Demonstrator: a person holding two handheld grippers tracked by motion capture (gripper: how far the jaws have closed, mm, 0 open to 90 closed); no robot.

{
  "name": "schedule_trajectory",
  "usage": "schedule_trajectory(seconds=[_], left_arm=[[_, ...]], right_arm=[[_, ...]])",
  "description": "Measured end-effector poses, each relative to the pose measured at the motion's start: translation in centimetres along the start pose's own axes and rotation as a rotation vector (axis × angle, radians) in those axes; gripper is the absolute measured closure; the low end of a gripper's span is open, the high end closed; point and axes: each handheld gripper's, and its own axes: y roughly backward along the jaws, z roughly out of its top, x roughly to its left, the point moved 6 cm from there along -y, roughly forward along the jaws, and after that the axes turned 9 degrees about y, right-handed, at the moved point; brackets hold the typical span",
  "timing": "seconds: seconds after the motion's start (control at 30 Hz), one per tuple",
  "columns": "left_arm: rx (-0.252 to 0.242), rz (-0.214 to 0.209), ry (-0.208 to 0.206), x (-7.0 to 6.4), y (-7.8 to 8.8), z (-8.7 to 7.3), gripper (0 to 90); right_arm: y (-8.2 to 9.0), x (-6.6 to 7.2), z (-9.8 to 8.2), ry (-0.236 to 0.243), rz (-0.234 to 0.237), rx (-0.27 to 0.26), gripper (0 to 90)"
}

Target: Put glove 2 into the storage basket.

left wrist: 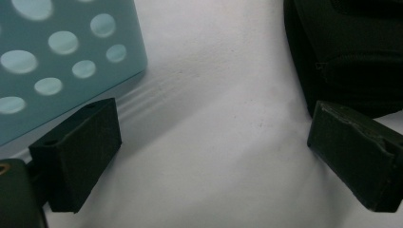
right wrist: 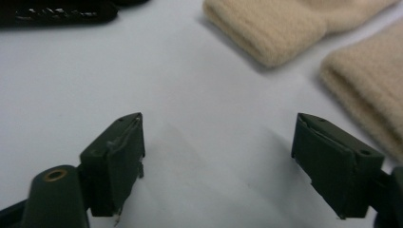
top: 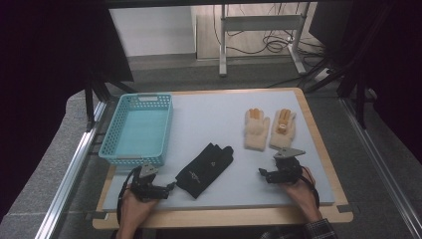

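Both hands are resting at the near edge of the worktop (top: 219,112), each holding a gripper. With the black glove (top: 205,169) as the landmark, the left gripper (top: 170,187) is sitting just to its left, jaws spread wide and empty; in the left gripper view the glove's cuff (left wrist: 351,57) is lying just beyond the right-hand jaw, apart from it, with bare worktop between the jaws. The right gripper (top: 262,174) is lying to the glove's right, farther from it, jaws likewise spread and holding nothing. The glove's long axis is running diagonally, cuff toward the person, fingers pointing away and to the right. Judged from this layout, the left gripper is the nearer one for a grasp at the cuff.

A pair of cream gloves (top: 269,129) with orange fingertips is lying beyond and to the right of the black glove, just ahead of the right gripper. A teal basket (top: 117,152) is standing to the black glove's left, empty.

A small pale emblem is showing on the black glove; it is too small to read.
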Motion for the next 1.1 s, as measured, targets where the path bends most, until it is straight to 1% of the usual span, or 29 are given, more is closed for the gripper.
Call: schedule_trajectory(seconds=[0.03, 0.23, 0.3, 0.33, 0.37, 0.4, 0.43, 0.6, 0.63, 0.67, 0.73, 0.77, 0.8, 0.83, 0.87, 0.9, 1.0, 1.1], left_arm=[[0.0, 0.0, 0.0, 0.0, 0.0, 0.0, 4.3], [0.004, -0.003, -0.006, 0.0, 0.1, 0.0, 4.3], [0.011, -0.006, -0.007, -0.1, 0.1, 0.0, 4.1], [0.022, -0.011, -0.008, -0.2, 0.3, 0.1, 4.0], [0.026, -0.042, 0.004, -0.4, 0.5, 0.1, 4.3], [0.026, -0.042, 0.004, -0.4, 0.5, 0.1, 4.3], [0.021, -0.069, 0.013, -0.6, 0.8, 0.3, 4.3], [0.011, -0.096, 0.02, -1.2, 1.5, 0.8, 4.5], [0.003, -0.113, 0.014, -1.6, 1.9, 1.2, 4.7], [0.003, -0.113, 0.014, -1.6, 1.9, 1.2, 4.7], [-0.007, -0.124, 0.009, -2.1, 2.4, 1.7, 4.8], [-0.009, -0.129, -0.002, -2.6, 2.7, 2.2, 5.6], [-0.009, -0.129, -0.002, -2.6, 2.7, 2.2, 5.6], [-0.008, -0.13, -0.013, -3.0, 2.8, 2.7, 5.6], [-0.004, -0.133, -0.033, -3.7, 2.8, 3.4, 5.6], [-0.004, -0.133, -0.033, -3.7, 2.8, 3.4, 5.5], [0.005, -0.158, -0.061, -5.4, 2.4, 4.9, 4.5], [0.034, -0.173, -0.065, -7.0, 1.3, 6.1, 1.6]], right_arm=[[0.0, -0.1, 0.0, -0.016, 0.008, 0.002, 17.3], [-0.1, -0.1, -0.1, -0.017, 0.008, 0.003, 17.2], [-0.1, -0.1, -0.1, -0.016, 0.007, 0.002, 17.2], [-0.1, -0.1, -0.1, -0.016, 0.007, 0.002, 17.2], [-0.1, -0.1, -0.1, -0.017, 0.007, 0.001, 17.2], [-0.1, -0.1, -0.1, -0.017, 0.007, 0.001, 17.2], [-0.1, -0.1, -0.1, -0.017, 0.007, 0.001, 17.2], [-0.1, -0.1, -0.1, -0.018, 0.007, 0.0, 17.2], [-0.1, -0.1, -0.1, -0.018, 0.006, 0.0, 17.2], [-0.1, -0.1, -0.1, -0.018, 0.006, 0.0, 17.2], [-0.1, -0.1, -0.1, -0.018, 0.006, 0.0, 17.2], [-0.1, -0.1, -0.1, -0.016, 0.005, 0.0, 17.2], [-0.1, -0.1, -0.1, -0.016, 0.005, 0.0, 17.2], [-0.1, -0.1, -0.1, -0.016, 0.005, 0.0, 17.2], [-0.1, -0.1, -0.1, -0.016, 0.005, 0.0, 17.2], [-0.1, -0.1, -0.1, -0.016, 0.005, 0.0, 17.2], [-0.1, -0.1, -0.1, -0.016, 0.005, 0.0, 17.2], [-0.1, -0.1, -0.1, -0.015, 0.004, 0.0, 17.2]])
